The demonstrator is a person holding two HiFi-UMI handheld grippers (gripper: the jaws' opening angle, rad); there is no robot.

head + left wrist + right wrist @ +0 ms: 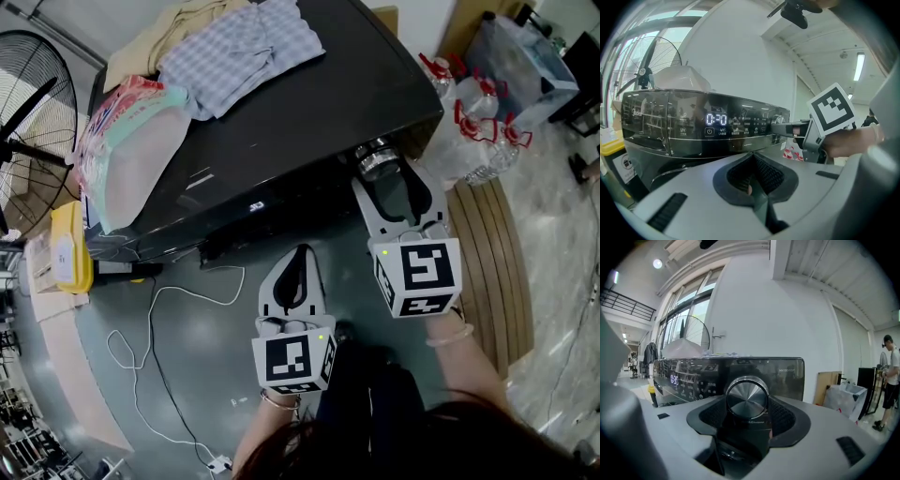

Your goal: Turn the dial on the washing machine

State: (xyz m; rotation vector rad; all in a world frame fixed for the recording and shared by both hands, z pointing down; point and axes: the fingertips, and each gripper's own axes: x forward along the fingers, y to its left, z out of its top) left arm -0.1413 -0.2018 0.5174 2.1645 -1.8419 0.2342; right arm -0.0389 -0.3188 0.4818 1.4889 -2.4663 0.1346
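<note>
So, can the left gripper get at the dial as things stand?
Probably not. The right gripper seems to hold the dial between its jaws, which leaves no room on it, and the left gripper hangs lower, back from the machine.

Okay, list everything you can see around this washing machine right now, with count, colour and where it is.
washing machine: one, black, centre
dial: one, silver, front panel's right end
display: one, lit white, front panel
folded clothes: two, checked blue and beige, on machine top
plastic bag: one, translucent, machine top's left
fan: one, black, far left
cable: one, white, floor
bottles: several, clear with red handles, floor right
left hand-held gripper: one, grey, shut, empty, short of the panel
right hand-held gripper: one, grey, shut on dial
</note>
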